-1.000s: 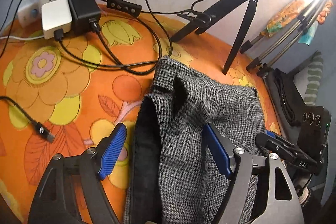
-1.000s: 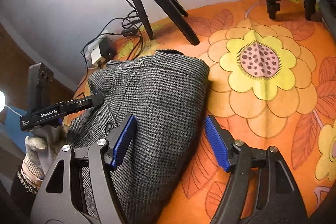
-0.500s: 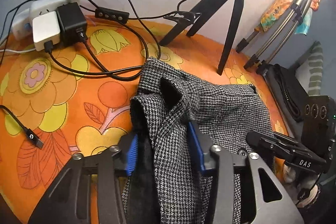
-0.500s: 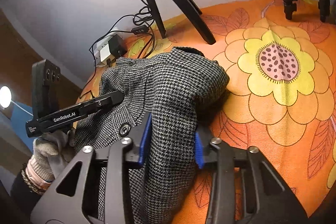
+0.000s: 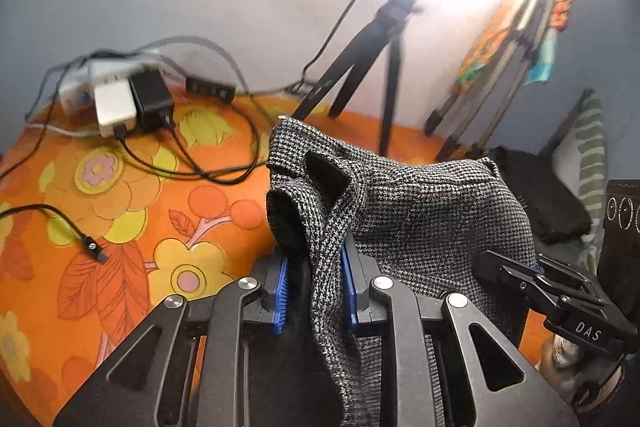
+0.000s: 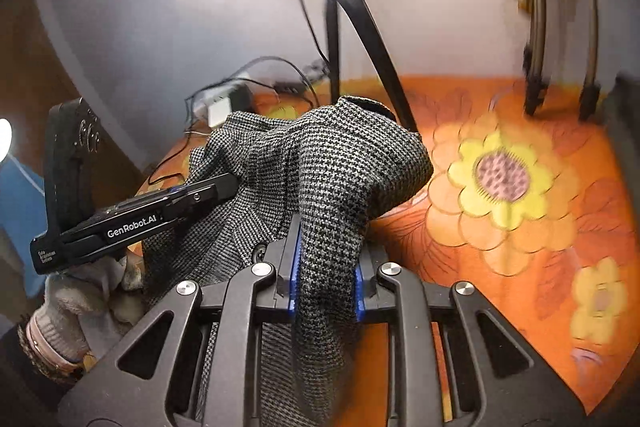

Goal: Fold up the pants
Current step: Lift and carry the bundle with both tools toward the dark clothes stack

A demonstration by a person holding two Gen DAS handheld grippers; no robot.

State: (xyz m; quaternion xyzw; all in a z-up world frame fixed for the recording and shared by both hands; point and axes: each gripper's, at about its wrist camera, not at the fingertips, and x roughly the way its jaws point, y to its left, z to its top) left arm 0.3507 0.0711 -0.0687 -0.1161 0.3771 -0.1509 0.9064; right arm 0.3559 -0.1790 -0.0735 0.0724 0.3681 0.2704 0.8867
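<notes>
The grey houndstooth pants (image 5: 420,203) hang bunched above the orange flowered cloth (image 5: 120,187). My left gripper (image 5: 314,291) is shut on one edge of the pants, with dark lining showing beside its blue pads. My right gripper (image 6: 326,275) is shut on the other edge of the pants (image 6: 320,167). Each gripper shows in the other's view: the right one (image 5: 560,299) at the lower right, the left one (image 6: 160,211) at the left, held by a gloved hand. The lower part of the pants is hidden below both grippers.
A white and a black charger (image 5: 132,99) with tangled cables lie at the back left. A loose cable end (image 5: 92,247) lies at the left. A black tripod (image 5: 372,67) stands behind the pants, more stand legs (image 6: 560,67) at the back right. A dark bag (image 5: 536,195) lies right.
Both grippers closed on the pants' edges and lifted them off the cloth; the fabric now hangs bunched between them.
</notes>
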